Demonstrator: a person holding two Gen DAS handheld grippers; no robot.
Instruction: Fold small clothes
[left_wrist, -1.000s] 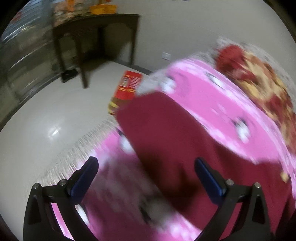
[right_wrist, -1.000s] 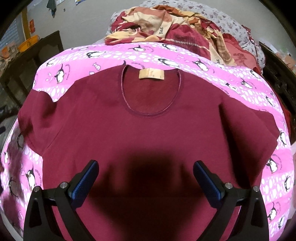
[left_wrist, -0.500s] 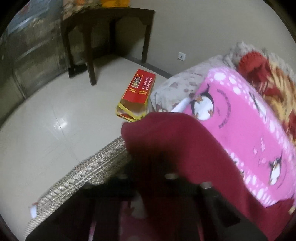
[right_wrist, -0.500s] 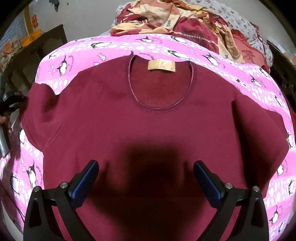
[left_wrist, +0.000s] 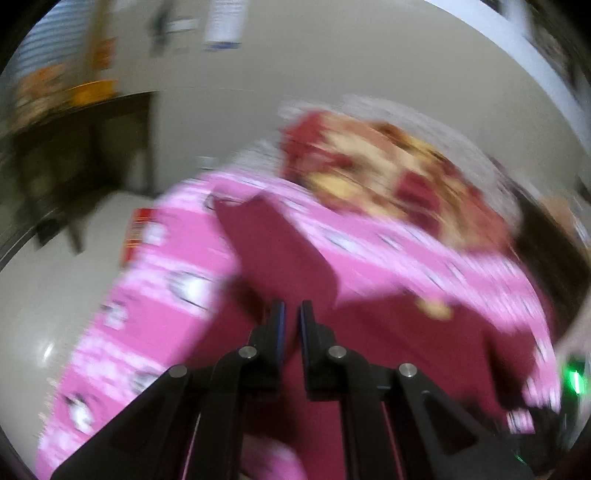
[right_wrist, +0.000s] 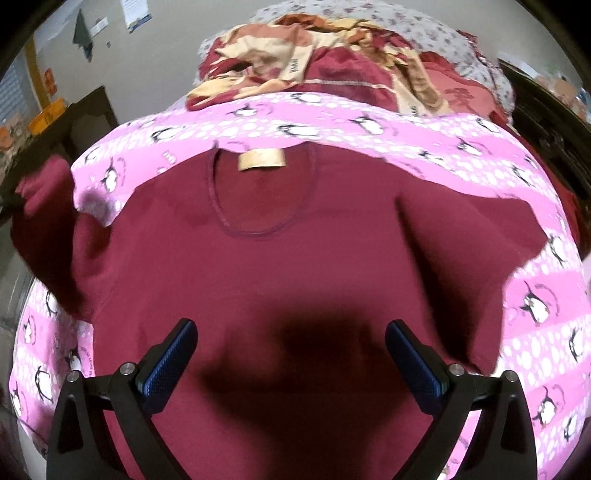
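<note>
A maroon shirt (right_wrist: 280, 280) is seen spread front-up on a pink penguin-print blanket (right_wrist: 369, 125) that covers the bed, its round neckline (right_wrist: 262, 195) and tan label (right_wrist: 262, 160) turned toward the far end. In the right wrist view the right gripper (right_wrist: 291, 345) is held above the lower middle of the shirt with its jaws spread wide and nothing between them; a dark shadow is cast on the cloth beneath it. The shirt's right sleeve (right_wrist: 480, 236) is laid flat on the blanket, while the left sleeve (right_wrist: 44, 214) is lifted off the blanket at the left edge of the bed. In the blurred left wrist view the left gripper (left_wrist: 290, 321) is shown with its jaws drawn nearly together, only a narrow gap being left, and maroon cloth of the shirt (left_wrist: 280, 251) rises just ahead of the tips; the blur leaves it uncertain whether cloth is pinched between them, so the grasp cannot be told. Beyond the blanket a heap of red and cream bedding (right_wrist: 332, 62) is piled at the head of the bed. A dark wooden desk (left_wrist: 85, 147) is seen against the pale wall at the left, and a red box (left_wrist: 138, 229) lies on the floor beside the bed.
</note>
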